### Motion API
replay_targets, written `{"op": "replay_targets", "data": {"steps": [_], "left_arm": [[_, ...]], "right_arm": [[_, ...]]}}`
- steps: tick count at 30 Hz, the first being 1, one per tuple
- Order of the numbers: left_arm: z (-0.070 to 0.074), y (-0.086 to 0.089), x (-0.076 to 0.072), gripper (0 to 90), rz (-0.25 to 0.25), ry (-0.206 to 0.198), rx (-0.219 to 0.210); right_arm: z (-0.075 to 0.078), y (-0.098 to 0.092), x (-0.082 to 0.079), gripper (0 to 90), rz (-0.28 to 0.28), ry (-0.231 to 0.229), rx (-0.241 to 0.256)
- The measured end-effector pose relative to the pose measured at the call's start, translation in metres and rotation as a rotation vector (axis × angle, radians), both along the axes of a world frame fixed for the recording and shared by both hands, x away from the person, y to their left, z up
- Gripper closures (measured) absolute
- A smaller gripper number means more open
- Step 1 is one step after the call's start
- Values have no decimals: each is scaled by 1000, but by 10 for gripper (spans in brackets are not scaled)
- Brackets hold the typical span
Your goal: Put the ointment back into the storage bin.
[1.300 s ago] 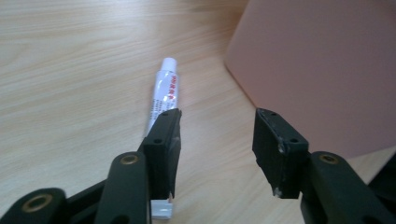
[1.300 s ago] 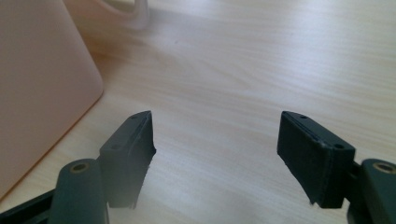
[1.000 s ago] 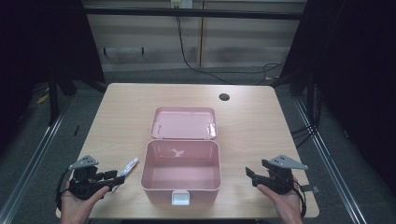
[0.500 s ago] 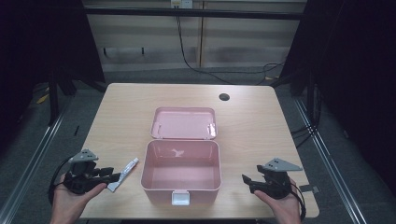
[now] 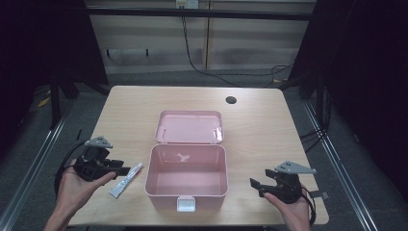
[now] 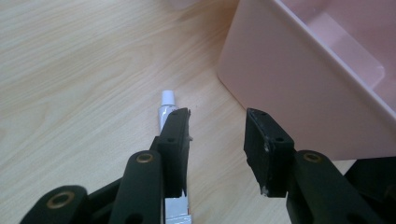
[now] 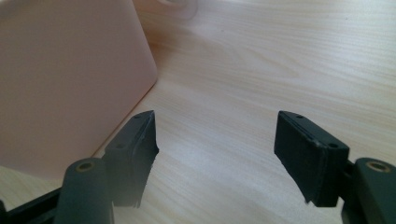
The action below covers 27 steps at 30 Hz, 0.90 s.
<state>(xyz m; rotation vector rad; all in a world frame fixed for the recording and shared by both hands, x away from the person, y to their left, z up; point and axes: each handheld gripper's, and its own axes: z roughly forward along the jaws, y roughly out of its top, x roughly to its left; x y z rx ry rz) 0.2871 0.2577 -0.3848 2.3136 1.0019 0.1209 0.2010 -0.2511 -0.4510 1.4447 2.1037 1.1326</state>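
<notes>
We see the left gripper (image 5: 126, 170) at the near left of the table (image 5: 269, 125), held in a hand (image 5: 77, 185). Its jaws are open a little, with nothing between them. In the left gripper view, one jaw covers part of a small white tube (image 6: 166, 106) (its cap points away from us). In the high view the tube (image 5: 126, 180) lies flat on the wood, just beside the left wall of the pink box (image 5: 186, 178), not touching it. The box is open and its lid (image 5: 190, 127) lies back on the far side. The right gripper (image 5: 254, 185) is at the near right, well apart from the box. Its jaws are wide open and hold nothing, with bare wood between them.
</notes>
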Motion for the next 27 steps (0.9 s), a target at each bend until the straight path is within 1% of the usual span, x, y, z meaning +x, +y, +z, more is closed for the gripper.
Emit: {"op": "replay_targets", "data": {"steps": [1,2,4,5,7,9,11,12,13,14,15,16,17,19,23,25,27], "left_arm": [[0,-1,2,597,-5,8,23],[-2,-3,4,597,-14,6,50],[-6,-5,9,591,-25,26,64],[-8,-6,11,593,-30,28,83],[-15,-8,15,605,-27,43,107],[-21,-10,19,609,-28,55,150],[-26,-11,21,610,-18,69,158],[-29,-11,22,614,-26,67,164],[-31,-12,22,615,-11,72,169],[-33,-11,22,616,-13,76,178],[-34,-11,23,617,-15,85,177],[-35,-11,24,618,-24,87,186],[-37,-13,24,619,-18,90,191],[-40,-15,27,622,-24,96,199],[-48,-18,31,629,-37,124,217],[-51,-18,33,623,-34,133,216],[-54,-17,34,594,-29,148,213]], "right_arm": [[0,-1,0,289,1,0,3],[0,-1,0,289,1,0,3],[0,-1,0,286,4,0,3],[0,-1,0,286,5,-1,9],[0,-1,0,284,6,-2,10],[0,0,1,284,6,6,10],[-1,-1,2,284,8,13,10],[-1,-1,3,283,10,13,9],[-1,-1,3,283,11,12,7],[0,-1,3,283,12,12,9],[0,-1,3,283,13,12,9],[0,-1,3,283,14,13,9],[0,0,3,282,12,15,12],[0,1,2,281,15,14,11],[0,1,1,279,18,18,15],[0,1,2,278,17,16,20],[0,0,3,278,16,20,24]]}}
